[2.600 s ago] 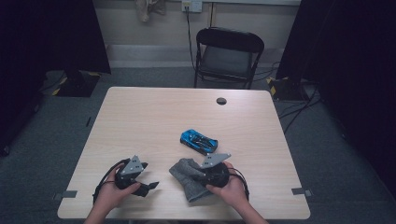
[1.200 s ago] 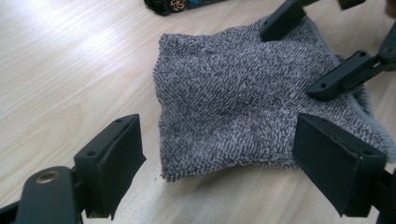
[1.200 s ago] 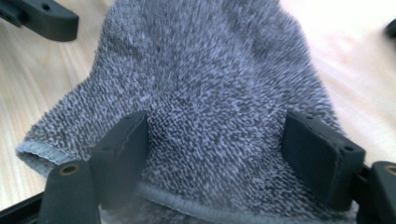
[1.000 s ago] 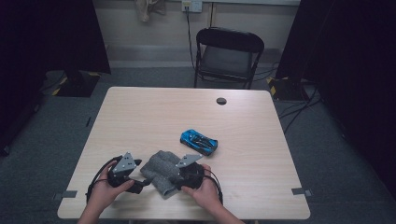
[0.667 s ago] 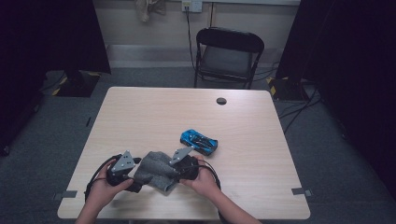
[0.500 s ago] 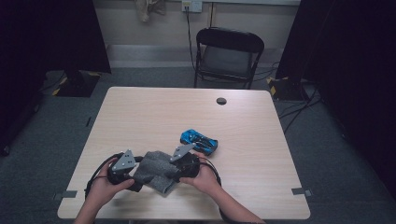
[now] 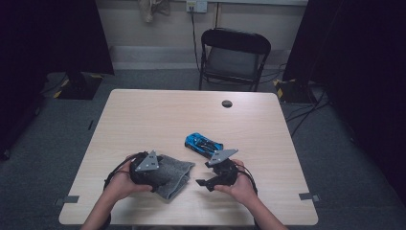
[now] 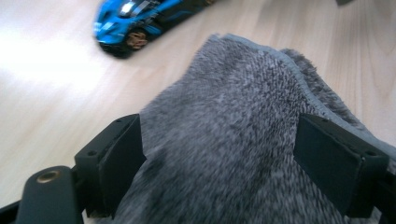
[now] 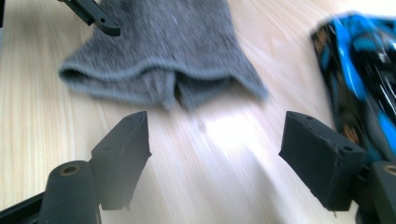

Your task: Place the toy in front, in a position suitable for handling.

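Pale wood surface [image 7: 153, 115] carries a folded grey towel [image 7: 174, 172] near its front edge, left of middle, and a blue toy car [image 7: 203, 143] just behind it toward the centre. The left tool [image 7: 158, 179] stands wide over the towel, the cloth between its jaws, which do not pinch it. The right tool [image 7: 202, 182], its jaws having just been opening, stands wide and empty just right of the towel.

A blue toy car [image 7: 203, 143] lies on the wooden table [image 7: 158, 115], a black folding chair [image 7: 233, 55] behind it.
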`<state>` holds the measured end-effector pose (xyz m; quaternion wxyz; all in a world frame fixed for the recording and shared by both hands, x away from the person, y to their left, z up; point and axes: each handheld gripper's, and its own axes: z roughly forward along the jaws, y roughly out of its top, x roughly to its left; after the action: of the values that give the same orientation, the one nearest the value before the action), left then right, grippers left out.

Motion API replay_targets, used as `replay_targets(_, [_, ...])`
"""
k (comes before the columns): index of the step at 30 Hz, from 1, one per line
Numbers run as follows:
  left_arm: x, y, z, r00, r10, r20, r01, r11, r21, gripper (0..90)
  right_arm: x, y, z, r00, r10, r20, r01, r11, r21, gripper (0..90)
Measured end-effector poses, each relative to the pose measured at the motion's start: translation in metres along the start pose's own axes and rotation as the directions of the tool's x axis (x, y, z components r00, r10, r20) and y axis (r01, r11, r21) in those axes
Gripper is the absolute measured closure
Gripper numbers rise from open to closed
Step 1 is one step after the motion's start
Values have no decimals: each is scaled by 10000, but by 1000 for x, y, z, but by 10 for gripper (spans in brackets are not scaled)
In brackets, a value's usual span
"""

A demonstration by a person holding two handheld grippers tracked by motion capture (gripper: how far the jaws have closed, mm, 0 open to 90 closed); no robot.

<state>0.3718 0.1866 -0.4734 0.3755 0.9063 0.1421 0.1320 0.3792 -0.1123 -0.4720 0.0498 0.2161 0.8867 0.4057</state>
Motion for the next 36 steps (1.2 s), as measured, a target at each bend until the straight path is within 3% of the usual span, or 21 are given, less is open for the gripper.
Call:
replay_targets(4, [-2, -1, 10, 9995, 302, 34, -303, 9982, 525, 160, -5, -15, -8, 9993, 323, 177, -322, 9994, -83, 233])
replay_targets(10, [-2, -10, 11, 9992, -367, 177, 358, 9982, 471, 185, -9, -28, -15, 9976, 318, 613, -323, 9995, 67, 220])
replay_targets(14, [-3, -12, 12, 9965, -799, 243, 788, 9959, 454, 218, -15, -36, -19, 9942, 576, 904, -575, 9983, -40, 216])
replay_targets(19, [-5, -11, 9, 9944, -1052, 64, 1048, 9936, 426, 384, -28, -44, -23, 9805, 981, 1706, -958, 9952, -213, 196])
replay_targets(22, [-7, -9, 7, 9937, -1121, -89, 1125, 9913, 677, 479, -36, -46, -24, 9696, 1058, 2208, -1021, 9944, -284, 163])
replay_targets(26, [-8, -4, 6, 9912, -1290, -308, 1314, 9865, 972, 588, -47, -43, -25, 9627, 1065, 2486, -999, 9942, -389, 153])
replay_targets(29, [-6, -4, 4, 9814, -1865, -454, 1901, 9771, 957, 669, -55, -37, -24, 9590, 1184, 2576, -1101, 9928, -464, 152])
replay_targets(31, [-5, -3, 3, 9782, -2030, -425, 2063, 9735, 984, 693, -61, -32, -22, 9568, 1134, 2677, -1039, 9933, -498, 153])
replay_targets(34, [-2, -3, 1, 9676, -2489, -433, 2519, 9635, 906, 722, -67, -21, -19, 9610, 1106, 2535, -994, 9934, -566, 151])
replay_targets(36, [-1, -3, 0, 9613, -2714, -467, 2747, 9570, 928, 730, -70, -14, -17, 9591, 1055, 2628, -933, 9939, -585, 148])
